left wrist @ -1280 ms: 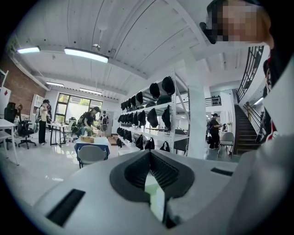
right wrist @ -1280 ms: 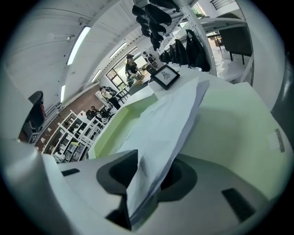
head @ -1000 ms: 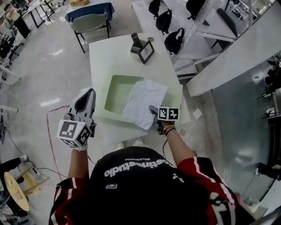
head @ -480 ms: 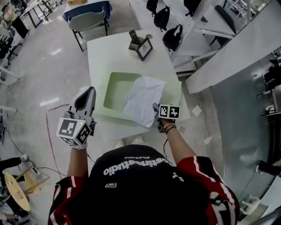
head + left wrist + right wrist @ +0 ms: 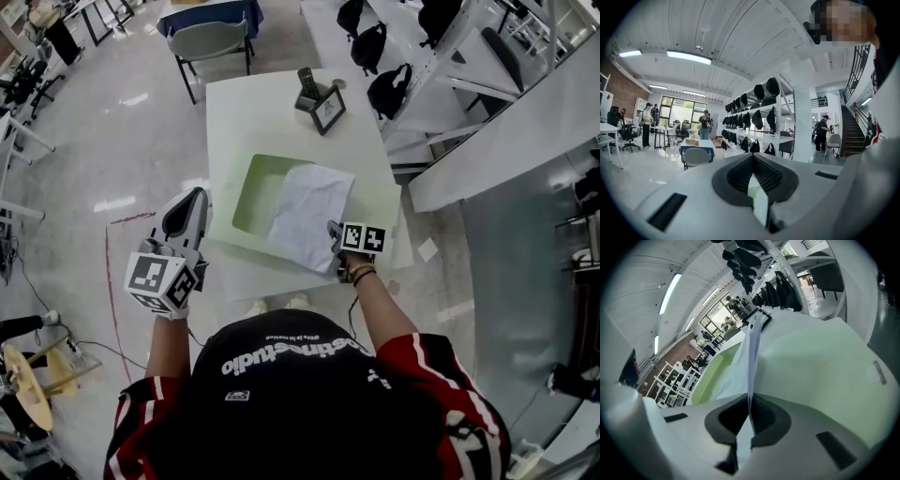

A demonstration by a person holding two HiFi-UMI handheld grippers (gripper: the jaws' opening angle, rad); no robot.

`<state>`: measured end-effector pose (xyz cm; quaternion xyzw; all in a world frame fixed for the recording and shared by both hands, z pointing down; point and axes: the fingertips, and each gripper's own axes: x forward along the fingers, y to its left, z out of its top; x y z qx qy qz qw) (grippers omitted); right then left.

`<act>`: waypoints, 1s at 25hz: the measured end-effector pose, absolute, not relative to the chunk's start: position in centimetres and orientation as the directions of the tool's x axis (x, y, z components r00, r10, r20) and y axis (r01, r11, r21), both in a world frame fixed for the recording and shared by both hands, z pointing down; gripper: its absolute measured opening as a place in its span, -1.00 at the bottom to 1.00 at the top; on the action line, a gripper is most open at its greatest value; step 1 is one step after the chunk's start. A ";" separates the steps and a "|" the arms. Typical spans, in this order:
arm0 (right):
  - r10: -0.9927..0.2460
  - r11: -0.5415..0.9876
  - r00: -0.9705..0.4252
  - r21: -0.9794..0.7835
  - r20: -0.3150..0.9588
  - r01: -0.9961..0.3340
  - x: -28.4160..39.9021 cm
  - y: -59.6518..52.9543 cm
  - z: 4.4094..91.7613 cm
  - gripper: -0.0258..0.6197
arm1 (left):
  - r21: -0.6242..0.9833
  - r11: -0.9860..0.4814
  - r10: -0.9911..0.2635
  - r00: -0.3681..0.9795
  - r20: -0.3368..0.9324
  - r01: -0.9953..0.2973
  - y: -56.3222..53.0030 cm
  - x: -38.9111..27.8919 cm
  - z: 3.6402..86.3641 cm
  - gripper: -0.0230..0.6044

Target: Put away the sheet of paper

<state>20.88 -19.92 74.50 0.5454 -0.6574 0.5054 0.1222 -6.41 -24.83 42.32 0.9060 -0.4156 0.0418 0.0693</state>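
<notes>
Right gripper point(image 5: 334, 233) point(image 5: 749, 417): jaws closed on the near corner of the paper point(image 5: 309, 212) point(image 5: 739, 367), thin edge upright between the pads. Paper is white, creased and limp; it lies over the right half of the tray point(image 5: 373, 208), its near edge overhanging the rim. Tray is pale green, smooth, rectangular, with its left well exposed. Left gripper point(image 5: 190, 200) point(image 5: 752, 161): jaws together, empty, off the table's point(image 5: 253, 112) left edge. Far end: frame point(image 5: 328, 110), then chair point(image 5: 214, 42).
</notes>
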 end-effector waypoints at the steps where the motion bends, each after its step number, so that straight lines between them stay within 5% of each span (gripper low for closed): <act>1: -0.593 -0.110 -0.382 -0.541 0.709 -0.834 20.6 -20.1 74.7 -0.90 | 0.088 -0.640 -0.751 0.646 0.135 -0.763 -24.8 -6.6 42.4 -0.91; 25: -0.572 -0.206 -0.531 -0.737 0.625 -0.644 14.4 -24.8 76.4 -0.90 | 0.059 -0.540 -0.825 0.542 0.159 -0.840 -25.6 -11.8 42.1 -0.91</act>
